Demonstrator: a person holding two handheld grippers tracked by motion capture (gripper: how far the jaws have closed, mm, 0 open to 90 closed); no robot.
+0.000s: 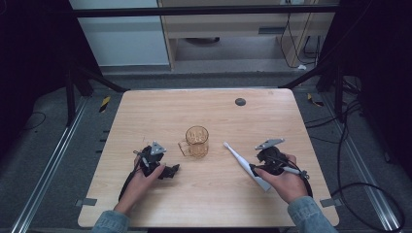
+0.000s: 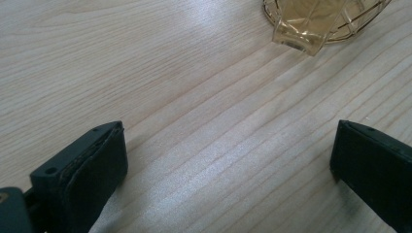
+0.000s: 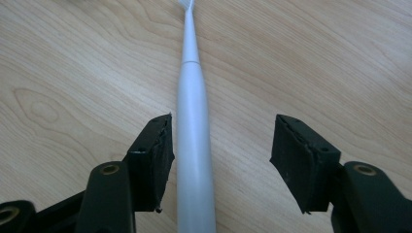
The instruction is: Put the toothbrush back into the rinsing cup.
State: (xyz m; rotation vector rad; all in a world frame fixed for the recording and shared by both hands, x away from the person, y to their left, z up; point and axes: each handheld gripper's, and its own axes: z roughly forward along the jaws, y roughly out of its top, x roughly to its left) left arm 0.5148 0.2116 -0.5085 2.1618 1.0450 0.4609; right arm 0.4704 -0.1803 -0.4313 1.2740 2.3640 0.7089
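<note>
While the right gripper (image 3: 221,160) straddles the white electric toothbrush (image 3: 193,145), its jaws stand part-way apart: the handle lies against the left pad (image 3: 163,155) with a clear gap to the other, so nothing is clamped yet. That toothbrush lies flat on the desk (image 1: 145,109), its long axis running straight ahead of this gripper, brush head farthest out. Closing squarely across the handle looks like the next call. Beyond the brush head, off toward the other hand, stands the amber glass mug (image 1: 196,141). With jaws wide apart and empty, the left gripper (image 2: 228,160) rests near the mug, which stands ahead of it
</note>
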